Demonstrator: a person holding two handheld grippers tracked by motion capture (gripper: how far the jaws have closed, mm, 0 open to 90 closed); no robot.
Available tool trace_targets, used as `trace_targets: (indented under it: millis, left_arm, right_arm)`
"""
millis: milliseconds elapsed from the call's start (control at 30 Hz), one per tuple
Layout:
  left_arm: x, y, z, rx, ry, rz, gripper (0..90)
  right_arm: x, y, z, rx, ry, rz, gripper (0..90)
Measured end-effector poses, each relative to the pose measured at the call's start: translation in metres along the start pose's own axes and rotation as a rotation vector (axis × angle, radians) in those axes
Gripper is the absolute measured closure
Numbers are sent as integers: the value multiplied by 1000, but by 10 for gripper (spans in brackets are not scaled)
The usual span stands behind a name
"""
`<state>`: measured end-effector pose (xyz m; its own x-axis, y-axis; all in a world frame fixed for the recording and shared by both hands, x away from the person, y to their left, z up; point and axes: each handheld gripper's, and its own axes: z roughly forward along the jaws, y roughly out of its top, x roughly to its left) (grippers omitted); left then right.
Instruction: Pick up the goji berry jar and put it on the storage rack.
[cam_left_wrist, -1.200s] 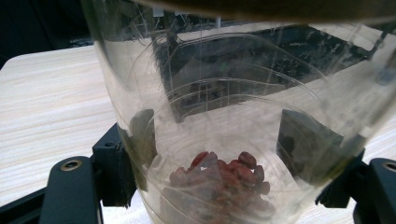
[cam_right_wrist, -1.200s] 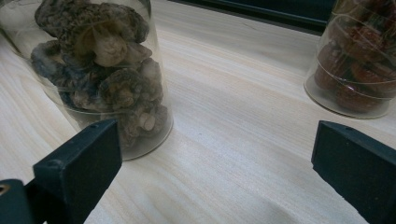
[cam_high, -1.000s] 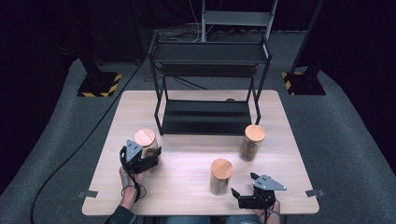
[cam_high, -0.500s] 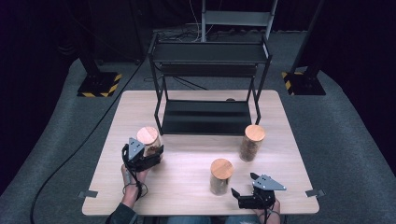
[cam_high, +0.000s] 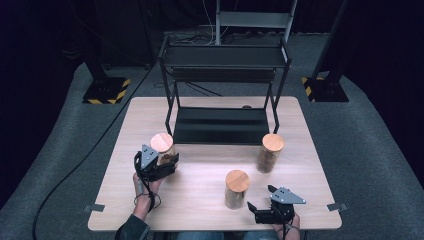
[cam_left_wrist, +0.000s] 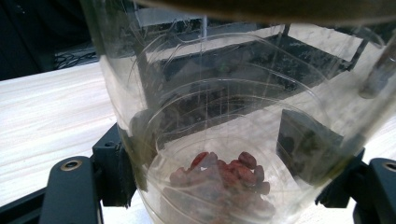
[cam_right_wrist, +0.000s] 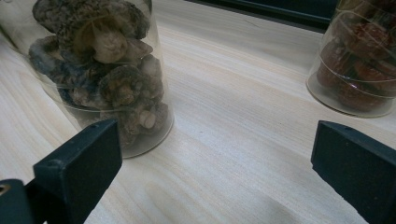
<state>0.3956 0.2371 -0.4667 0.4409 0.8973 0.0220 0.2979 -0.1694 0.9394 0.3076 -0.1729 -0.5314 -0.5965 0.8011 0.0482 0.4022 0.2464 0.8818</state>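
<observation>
Glass jar (cam_high: 163, 149) with red beans sits tight in the left gripper (cam_high: 159, 167), at 9 o'clock on the table (cam_high: 210, 200). It has slid a little toward the rack (cam_high: 222, 90), maybe lifted. Right gripper (cam_high: 267, 212) waits wide open, holding nothing.

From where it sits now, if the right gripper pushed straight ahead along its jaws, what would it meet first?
Likely bare table: the right gripper points between the mushroom jar and the red-filled jar. The mushroom jar sits close by its left jaw, so it might clip that.
</observation>
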Motion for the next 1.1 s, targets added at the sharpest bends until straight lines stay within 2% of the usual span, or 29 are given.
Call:
trace_targets:
  millis: [1100]
  left_arm:
    - [-11, 18, 17, -3, -34, 28, 244]
  right_arm:
    - [0, 1, 1, 14, 6, 0, 9]
